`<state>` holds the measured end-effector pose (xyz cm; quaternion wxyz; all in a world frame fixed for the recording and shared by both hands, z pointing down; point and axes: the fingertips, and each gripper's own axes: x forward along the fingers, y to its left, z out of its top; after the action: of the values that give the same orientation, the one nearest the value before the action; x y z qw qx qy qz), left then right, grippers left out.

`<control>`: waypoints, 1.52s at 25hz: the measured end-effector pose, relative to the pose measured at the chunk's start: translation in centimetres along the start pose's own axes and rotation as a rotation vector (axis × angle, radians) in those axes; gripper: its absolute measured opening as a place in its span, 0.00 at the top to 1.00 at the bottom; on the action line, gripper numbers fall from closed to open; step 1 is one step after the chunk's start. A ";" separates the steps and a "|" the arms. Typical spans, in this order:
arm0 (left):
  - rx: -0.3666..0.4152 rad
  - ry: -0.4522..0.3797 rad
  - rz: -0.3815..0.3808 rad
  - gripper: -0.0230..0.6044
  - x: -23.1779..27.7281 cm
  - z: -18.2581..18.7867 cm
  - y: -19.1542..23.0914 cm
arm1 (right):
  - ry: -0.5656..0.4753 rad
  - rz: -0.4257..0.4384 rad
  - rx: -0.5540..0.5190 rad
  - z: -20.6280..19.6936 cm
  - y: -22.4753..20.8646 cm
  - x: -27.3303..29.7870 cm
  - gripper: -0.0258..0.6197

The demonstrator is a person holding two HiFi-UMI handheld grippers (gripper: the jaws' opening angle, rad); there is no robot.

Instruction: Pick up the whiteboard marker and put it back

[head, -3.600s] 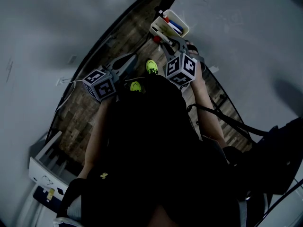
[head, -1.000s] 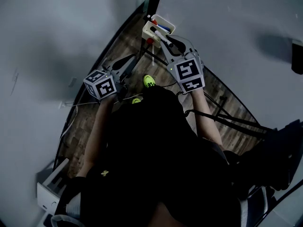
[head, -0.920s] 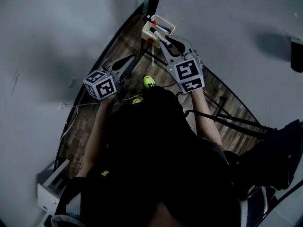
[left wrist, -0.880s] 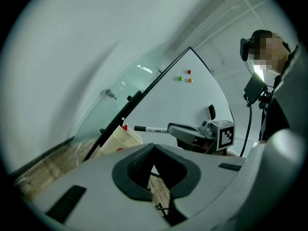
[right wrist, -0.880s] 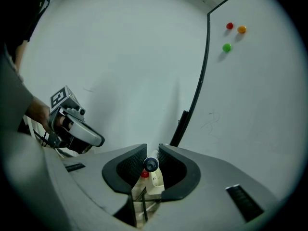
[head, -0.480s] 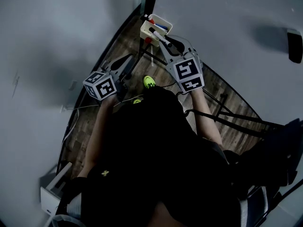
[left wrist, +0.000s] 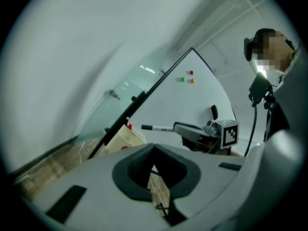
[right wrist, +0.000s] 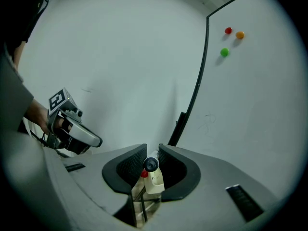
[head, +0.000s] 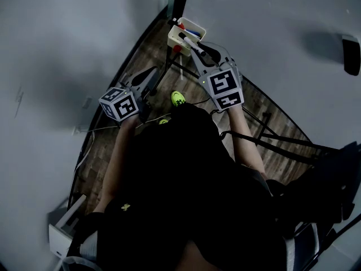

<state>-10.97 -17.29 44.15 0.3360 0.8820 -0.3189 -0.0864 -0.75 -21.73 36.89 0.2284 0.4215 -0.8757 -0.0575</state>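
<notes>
My right gripper (head: pixel 198 51) is shut on a whiteboard marker (head: pixel 189 43), white with a black cap. Its capped end reaches out over the near edge of the cream pen tray (head: pixel 194 22) at the foot of the whiteboard (head: pixel 271 38). The tray holds a blue and a red marker. In the right gripper view the marker (right wrist: pixel 151 164) shows end-on between the pads, with the tray (right wrist: pixel 155 183) just below. My left gripper (head: pixel 148 76) hangs lower left over the wooden floor, jaws together and empty. From the left gripper view (left wrist: pixel 154 150) the marker (left wrist: pixel 159 127) juts level from the right gripper (left wrist: pixel 199 131).
Black stand legs (head: pixel 180 66) run under the tray across the wood floor (head: pixel 107 134). The person's yellow-green shoes (head: pixel 178 97) stand between the grippers. Coloured magnets (right wrist: pixel 228 31) stick high on the board. A grey wall (head: pixel 56 49) lies left, and a white unit (head: pixel 61 233) bottom left.
Over the last second both grippers hold still, with the marker in the right one. Against the oldest frame, the head view has shifted and the tray sits further left.
</notes>
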 end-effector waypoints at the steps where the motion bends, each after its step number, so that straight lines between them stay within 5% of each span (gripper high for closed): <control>1: -0.005 0.004 -0.002 0.94 0.0 -0.1 0.0 | 0.000 -0.001 0.001 0.0 -0.1 0.1 0.83; 38: -0.077 0.017 0.005 0.94 2.7 1.2 1.1 | 0.053 0.031 0.087 -3.2 -5.5 5.0 0.84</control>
<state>-9.83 -20.20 44.13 0.3727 0.8683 -0.3147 -0.0901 1.86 -28.74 39.86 0.2339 0.4188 -0.8774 -0.0044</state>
